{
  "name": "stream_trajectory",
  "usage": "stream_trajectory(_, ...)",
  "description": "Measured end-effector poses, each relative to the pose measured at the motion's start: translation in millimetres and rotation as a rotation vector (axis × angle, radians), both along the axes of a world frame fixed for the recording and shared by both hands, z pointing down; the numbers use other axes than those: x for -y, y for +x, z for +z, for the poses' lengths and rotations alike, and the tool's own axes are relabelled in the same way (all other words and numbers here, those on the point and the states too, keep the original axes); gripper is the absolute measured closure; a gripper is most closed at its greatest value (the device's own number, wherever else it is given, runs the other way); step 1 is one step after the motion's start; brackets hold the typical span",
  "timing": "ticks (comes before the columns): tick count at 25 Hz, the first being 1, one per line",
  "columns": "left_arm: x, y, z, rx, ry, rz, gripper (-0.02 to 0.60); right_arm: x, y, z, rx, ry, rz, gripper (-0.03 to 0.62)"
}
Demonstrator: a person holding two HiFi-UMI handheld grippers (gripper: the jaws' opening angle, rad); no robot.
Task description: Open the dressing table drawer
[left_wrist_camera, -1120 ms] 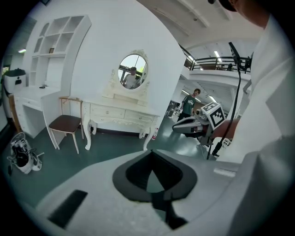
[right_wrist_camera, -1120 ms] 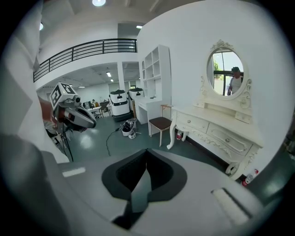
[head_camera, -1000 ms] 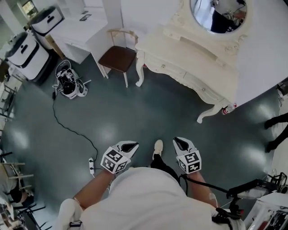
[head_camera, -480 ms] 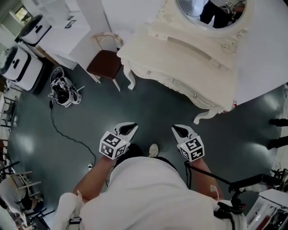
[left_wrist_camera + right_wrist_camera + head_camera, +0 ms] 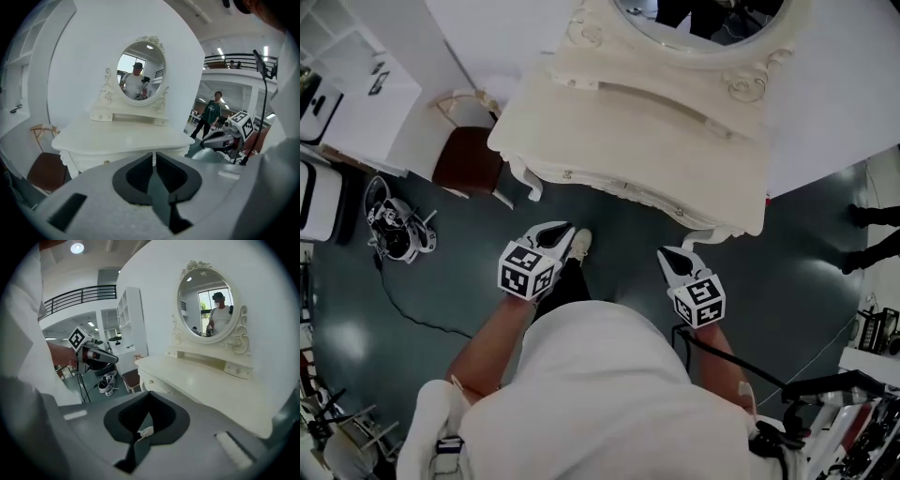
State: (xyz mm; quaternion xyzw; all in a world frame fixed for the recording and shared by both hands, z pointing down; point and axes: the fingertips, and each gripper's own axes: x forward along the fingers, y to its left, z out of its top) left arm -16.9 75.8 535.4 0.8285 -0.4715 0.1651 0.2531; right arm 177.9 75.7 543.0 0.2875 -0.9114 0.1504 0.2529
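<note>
The cream dressing table [image 5: 637, 141] with its oval mirror [image 5: 703, 23] stands right in front of me. Its drawers run along the curved front edge, with small knobs [image 5: 567, 174] showing. My left gripper [image 5: 561, 231] hovers just short of the table's left front, jaws parted by a thin slit with nothing between them. My right gripper [image 5: 668, 253] hangs below the right front leg, jaws shut and empty. In the left gripper view the table [image 5: 122, 138] fills the middle beyond the gripper [image 5: 154, 157]. The right gripper view shows a drawer knob [image 5: 151, 382] beyond the gripper [image 5: 149, 393].
A brown-seated chair [image 5: 469, 159] stands at the table's left, beside a white desk [image 5: 356, 103]. A small device with a cable [image 5: 394, 230] lies on the dark floor. A person in green [image 5: 208, 117] stands to the right. A stand [image 5: 825, 384] sits at lower right.
I have walked toward the dressing table; it now fills the upper view and both grippers are close to its front edge. The chair and floor device have slid left.
</note>
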Motion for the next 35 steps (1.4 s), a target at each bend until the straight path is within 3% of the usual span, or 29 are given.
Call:
stream_trajectory(9, 202.9, -89.3, 20.8, 0.048, -0.021, 0.062, 0.515, 123.1, -45.1, -30.0, -0.02, -0.022, 0.231, 0.592)
stream_trajectory(17, 356.6, -161.5, 70.9, 0.134, -0.033, -0.001, 0.489, 159.2, -51.9, -31.1, -0.053, -0.04, 0.422, 0.592)
stream_trajectory(27, 462.5, -182.7, 109.0, 0.175, -0.084, -0.081, 0.456, 162.6, -3.5, -31.8, -0.12, -0.075, 0.56, 0.592)
stream_trajectory(35, 496.9, -184.4, 124.1, 0.188, -0.11, -0.096, 0.442, 167.4, 9.1, -25.3, -0.125, -0.111, 0.596, 0.592)
